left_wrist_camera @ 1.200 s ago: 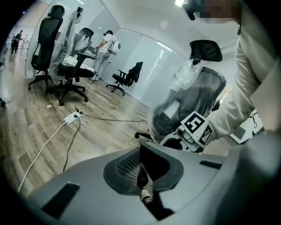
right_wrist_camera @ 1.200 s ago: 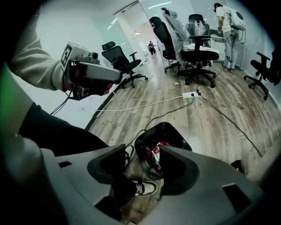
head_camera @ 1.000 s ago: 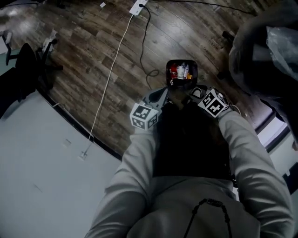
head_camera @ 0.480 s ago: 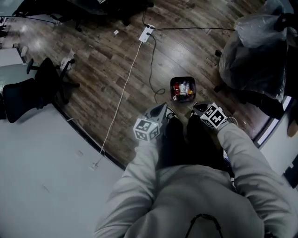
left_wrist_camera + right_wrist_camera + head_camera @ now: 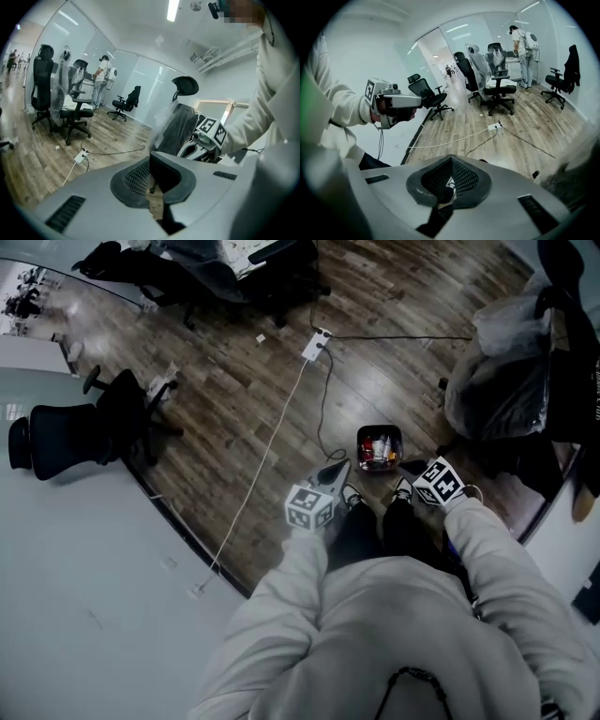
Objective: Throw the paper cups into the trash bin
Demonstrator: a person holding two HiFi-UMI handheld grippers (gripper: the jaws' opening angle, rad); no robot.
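Observation:
A small dark trash bin stands on the wooden floor, holding red and white things too small to tell apart. Both grippers hang above the floor just this side of it. My left gripper is below and left of the bin, my right gripper below and right. In the left gripper view the left gripper has its jaws together with nothing in them. The right gripper is likewise shut and empty in the right gripper view. No cup is held.
A white power strip lies beyond the bin, its white cable running toward a pale wall panel. Black office chairs stand at left, a plastic-wrapped chair at right. A person stands far off.
The head view has risen, so the bin looks smaller and farther away. Both grippers have lifted away from the bin, and more of the room shows.

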